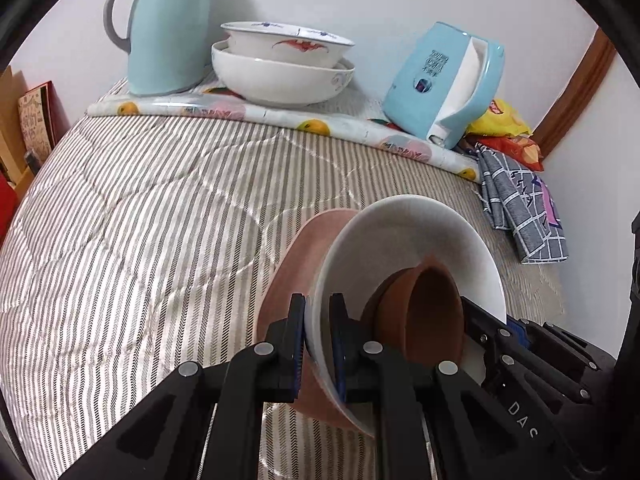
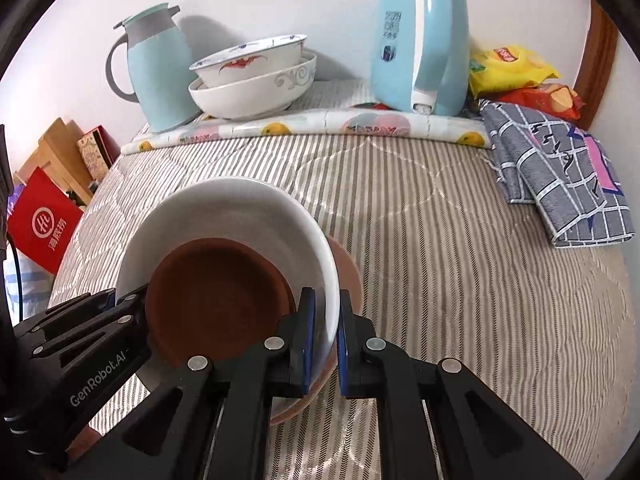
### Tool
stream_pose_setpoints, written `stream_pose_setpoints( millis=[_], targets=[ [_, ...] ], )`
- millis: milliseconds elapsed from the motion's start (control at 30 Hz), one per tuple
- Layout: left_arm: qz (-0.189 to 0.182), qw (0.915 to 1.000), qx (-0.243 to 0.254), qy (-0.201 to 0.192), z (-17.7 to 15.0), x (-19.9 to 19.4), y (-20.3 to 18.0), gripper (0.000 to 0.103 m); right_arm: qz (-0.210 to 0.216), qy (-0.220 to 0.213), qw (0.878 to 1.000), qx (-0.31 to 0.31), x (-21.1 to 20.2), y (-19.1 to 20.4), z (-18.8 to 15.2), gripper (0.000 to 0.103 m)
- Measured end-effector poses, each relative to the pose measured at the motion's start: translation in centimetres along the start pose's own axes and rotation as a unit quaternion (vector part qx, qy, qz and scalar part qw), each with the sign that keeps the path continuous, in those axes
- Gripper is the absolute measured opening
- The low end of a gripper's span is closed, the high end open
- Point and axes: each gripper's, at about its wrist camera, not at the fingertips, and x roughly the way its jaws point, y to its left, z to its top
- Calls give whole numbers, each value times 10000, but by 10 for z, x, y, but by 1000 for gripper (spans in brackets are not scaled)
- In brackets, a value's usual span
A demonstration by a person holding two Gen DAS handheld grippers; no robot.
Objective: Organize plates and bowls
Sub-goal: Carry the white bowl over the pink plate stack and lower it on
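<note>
- You carry one nested stack above the striped quilt (image 1: 140, 220): a pink plate (image 1: 288, 280) underneath, a white bowl (image 1: 420, 240) on it, a brown bowl (image 1: 424, 312) inside.
- Left gripper (image 1: 318, 344): clenched on the rims of the white bowl and pink plate together at the stack's 9 o'clock edge, one pad inside the bowl, one behind the plate.
- Right gripper (image 2: 326, 340): clamped the same way at 3 o'clock, rims sandwiched between the pads.
- Expect stiff, glazed, slippery, breakable ware, heavy as a stack; the brown bowl sits loose, so keep it level.
- The other bowls (image 2: 252, 80) sit at 12 o'clock, between the jug (image 2: 158, 68) and the kettle (image 2: 420, 48).
</note>
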Motion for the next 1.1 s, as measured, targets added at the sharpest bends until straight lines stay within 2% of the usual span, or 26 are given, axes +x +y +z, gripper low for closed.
stream_pose_setpoints(
  millis=[333, 733, 1100],
  targets=[
    [-45, 9999, -53, 84, -1, 8, 6, 13, -78, 140, 9998, -93, 11, 7, -1, 9],
    [-272, 9995, -143, 120, 0, 10, 12, 17, -163, 239, 9993, -230, 15, 9, 2, 10],
    [-337, 9992, -144, 176, 0, 10, 14, 18, -185, 136, 9989, -408, 11, 10, 2, 11]
  ],
)
